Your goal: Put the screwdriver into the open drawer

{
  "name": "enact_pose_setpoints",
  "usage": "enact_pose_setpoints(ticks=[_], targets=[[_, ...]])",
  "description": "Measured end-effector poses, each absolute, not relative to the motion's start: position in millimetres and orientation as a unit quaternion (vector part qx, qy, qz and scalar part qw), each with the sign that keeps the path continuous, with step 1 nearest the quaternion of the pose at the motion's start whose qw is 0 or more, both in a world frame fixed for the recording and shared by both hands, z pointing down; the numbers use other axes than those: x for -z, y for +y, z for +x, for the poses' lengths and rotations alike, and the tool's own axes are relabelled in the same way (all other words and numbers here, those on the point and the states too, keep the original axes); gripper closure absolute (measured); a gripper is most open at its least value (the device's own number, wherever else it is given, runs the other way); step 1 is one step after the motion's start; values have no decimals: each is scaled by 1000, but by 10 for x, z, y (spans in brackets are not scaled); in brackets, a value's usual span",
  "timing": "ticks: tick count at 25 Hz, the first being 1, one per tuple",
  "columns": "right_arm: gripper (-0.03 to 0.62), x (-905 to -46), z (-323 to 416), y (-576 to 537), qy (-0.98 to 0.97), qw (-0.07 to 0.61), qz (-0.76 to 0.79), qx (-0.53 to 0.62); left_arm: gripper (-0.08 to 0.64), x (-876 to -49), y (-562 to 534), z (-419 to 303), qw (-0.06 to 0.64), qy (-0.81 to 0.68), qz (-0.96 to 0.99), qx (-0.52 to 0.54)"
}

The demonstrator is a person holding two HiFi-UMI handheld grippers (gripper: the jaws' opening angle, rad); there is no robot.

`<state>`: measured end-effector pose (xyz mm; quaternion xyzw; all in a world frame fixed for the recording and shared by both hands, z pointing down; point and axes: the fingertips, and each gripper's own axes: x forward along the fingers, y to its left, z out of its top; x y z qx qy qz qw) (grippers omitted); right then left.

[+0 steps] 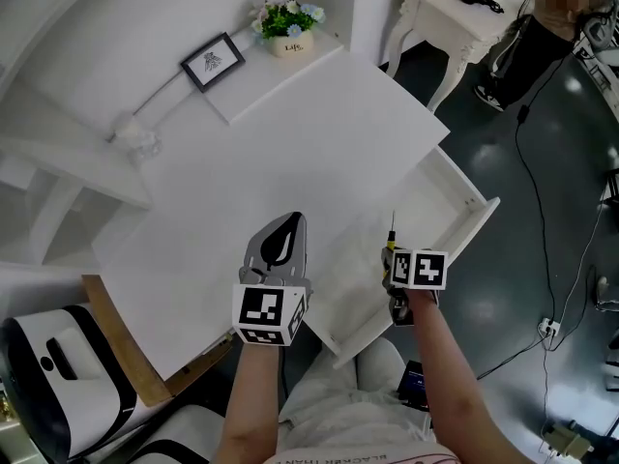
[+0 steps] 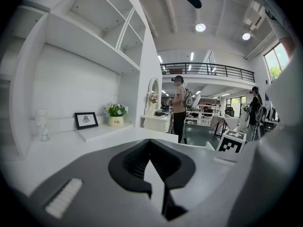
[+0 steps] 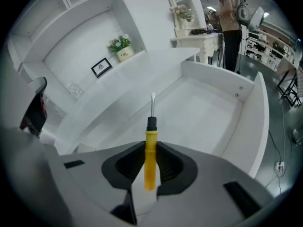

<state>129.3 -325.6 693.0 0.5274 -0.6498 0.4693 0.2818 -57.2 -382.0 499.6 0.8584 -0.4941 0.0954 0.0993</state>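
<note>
The screwdriver (image 3: 150,157) has a yellow handle, a black collar and a thin metal shaft. My right gripper (image 3: 150,148) is shut on its handle, the shaft pointing down into the open white drawer (image 3: 258,122). From the head view the right gripper (image 1: 393,251) hangs over the drawer (image 1: 440,209), which is pulled out of the white desk (image 1: 290,153) at the right, and the screwdriver (image 1: 392,232) sticks out ahead of it. My left gripper (image 1: 281,244) is over the desk's front edge, shut and holding nothing; its tips (image 2: 149,142) meet.
At the desk's back stand a framed picture (image 1: 212,61), a flower pot (image 1: 288,22) and a glass jar (image 1: 135,138). A white side table (image 1: 455,8), a person and floor cables lie to the right. A chair (image 1: 58,375) sits lower left.
</note>
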Motion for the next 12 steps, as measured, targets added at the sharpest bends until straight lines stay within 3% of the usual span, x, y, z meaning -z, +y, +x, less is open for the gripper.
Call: enact_pose_setpoints(ticks=[12], targets=[[512, -7492, 1166, -3155, -586, 315, 494, -560, 554, -5080, -3815, -628, 99, -498, 854, -112]])
